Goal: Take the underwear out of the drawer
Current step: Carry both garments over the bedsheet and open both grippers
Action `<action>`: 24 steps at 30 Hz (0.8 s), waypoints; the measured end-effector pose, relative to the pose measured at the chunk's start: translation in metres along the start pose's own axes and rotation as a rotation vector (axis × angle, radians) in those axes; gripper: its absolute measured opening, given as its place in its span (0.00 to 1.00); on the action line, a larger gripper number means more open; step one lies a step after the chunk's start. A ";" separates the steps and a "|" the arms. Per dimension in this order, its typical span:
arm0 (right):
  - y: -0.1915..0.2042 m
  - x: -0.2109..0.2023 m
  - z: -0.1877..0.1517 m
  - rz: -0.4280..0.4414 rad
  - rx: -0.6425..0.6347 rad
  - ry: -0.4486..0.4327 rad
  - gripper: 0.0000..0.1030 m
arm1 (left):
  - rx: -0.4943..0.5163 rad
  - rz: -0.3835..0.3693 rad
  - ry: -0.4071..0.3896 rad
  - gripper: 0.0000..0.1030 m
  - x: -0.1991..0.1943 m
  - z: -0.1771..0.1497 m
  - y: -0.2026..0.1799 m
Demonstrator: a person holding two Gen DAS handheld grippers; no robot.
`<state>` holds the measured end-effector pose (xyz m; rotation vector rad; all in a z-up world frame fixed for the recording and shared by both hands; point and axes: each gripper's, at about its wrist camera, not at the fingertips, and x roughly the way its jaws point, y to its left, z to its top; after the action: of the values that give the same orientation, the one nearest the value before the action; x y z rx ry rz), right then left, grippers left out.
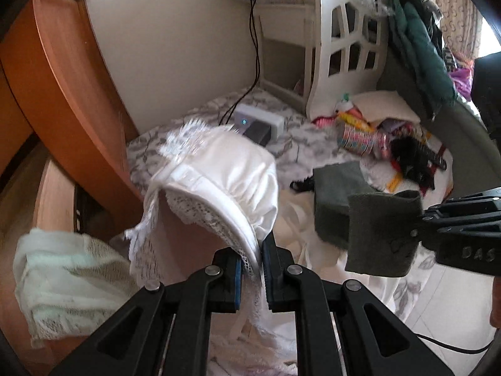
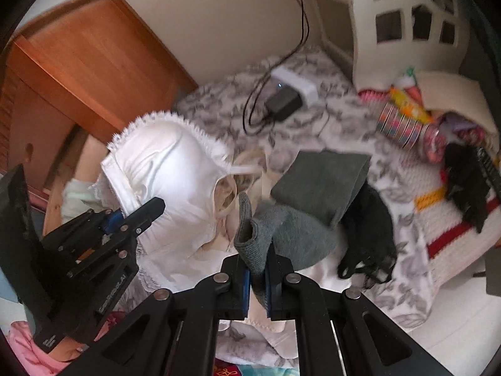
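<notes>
left gripper (image 1: 253,269) pinching white lacy bra (image 1: 219,169), right gripper (image 2: 257,277) clamped on grey sock (image 2: 266,235), both above floral bedspread (image 2: 313,116)

A white lace-trimmed bra (image 1: 219,188) and a grey knit garment (image 2: 275,235) hang lifted above the bed.

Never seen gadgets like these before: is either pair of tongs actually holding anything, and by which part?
Both are. The left tongs pinch the white lacy bra by its lace-trimmed lower edge. The right tongs clamp the grey knit garment by a folded edge.
</notes>
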<state>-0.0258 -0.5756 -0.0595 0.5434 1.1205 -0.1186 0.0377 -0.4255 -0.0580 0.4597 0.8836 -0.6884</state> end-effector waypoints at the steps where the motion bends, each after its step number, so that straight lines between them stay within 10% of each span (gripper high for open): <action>1: 0.001 0.006 -0.002 -0.003 0.002 0.014 0.07 | 0.003 0.006 0.007 0.12 0.001 -0.002 0.000; 8: 0.007 0.041 -0.017 -0.028 0.002 0.096 0.10 | 0.016 0.025 0.046 0.15 0.004 -0.015 0.002; 14: 0.012 0.053 -0.028 -0.060 -0.002 0.132 0.10 | 0.009 0.025 0.076 0.37 -0.001 -0.026 0.007; 24: 0.022 0.043 -0.033 -0.095 -0.027 0.128 0.36 | -0.024 0.005 0.051 0.51 -0.030 -0.036 0.017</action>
<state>-0.0261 -0.5333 -0.1000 0.4787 1.2717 -0.1530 0.0171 -0.3803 -0.0520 0.4594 0.9376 -0.6626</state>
